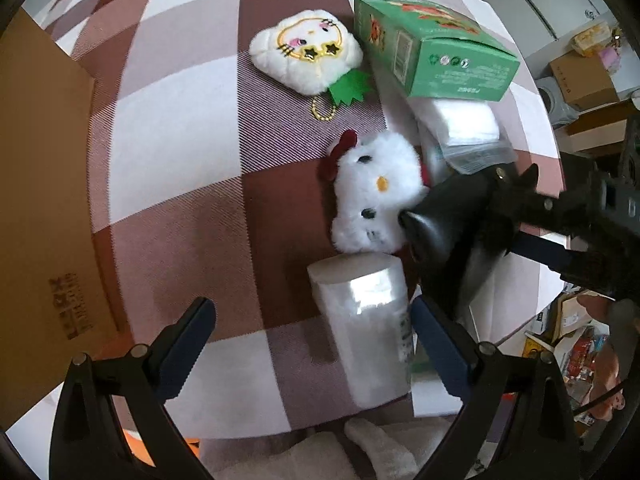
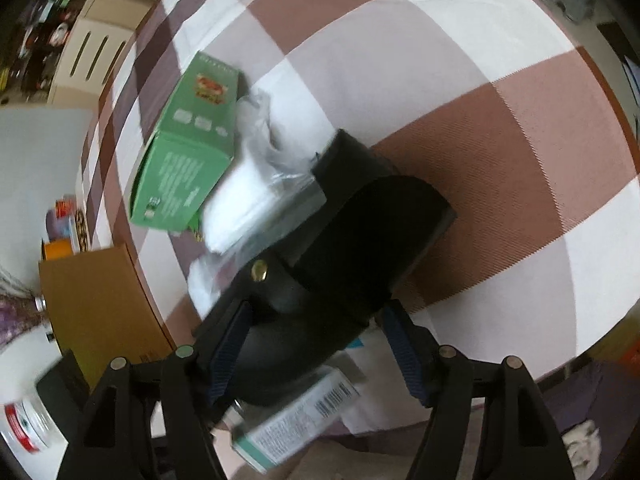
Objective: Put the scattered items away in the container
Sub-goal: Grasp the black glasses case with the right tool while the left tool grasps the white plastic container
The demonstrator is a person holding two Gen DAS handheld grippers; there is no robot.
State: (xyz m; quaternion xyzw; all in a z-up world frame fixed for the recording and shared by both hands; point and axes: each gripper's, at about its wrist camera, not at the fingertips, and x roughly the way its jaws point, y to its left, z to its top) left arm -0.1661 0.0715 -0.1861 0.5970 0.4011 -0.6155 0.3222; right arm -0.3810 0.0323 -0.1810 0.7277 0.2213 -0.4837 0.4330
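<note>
Black leather-look pouch with a brass snap (image 2: 352, 232), clamped across its near end between the blue pads of the right hand-held gripper (image 2: 316, 308) and seemingly lifted clear of the brown-and-white checked cloth on the worktop (image 1: 180, 120). Long axis running forward and a little rightward from the jaws, rounded flap end close in, squared end farthest out. Matte, dark, soft-sided; likely to sag or swing from a grip so near one end. From there outward: a clear plastic bag of white pads (image 2: 256, 196) just beyond the pouch, touching or overlapping it, then a green printed carton (image 2: 188, 152) beside that. Further left, at the worktop's edge, the open brown cardboard box (image 2: 100, 304), presumably the container, so well off to the left of the held pouch and across the clutter. In the left wrist view, pouch tip pressed against a fluffy white cat-face plush with a red bow (image 1: 376, 196), with a flat white embroidered plush (image 1: 308, 48) behind. Left hand-held gripper (image 1: 310, 308) spread wide, grasping nothing, straddling a white plastic-wrapped cylindrical pack (image 1: 360, 320) close to its right finger; nearer the box than the right one. Probable next need: a leftward carry, high enough to pass over the plush and the pack.
</note>
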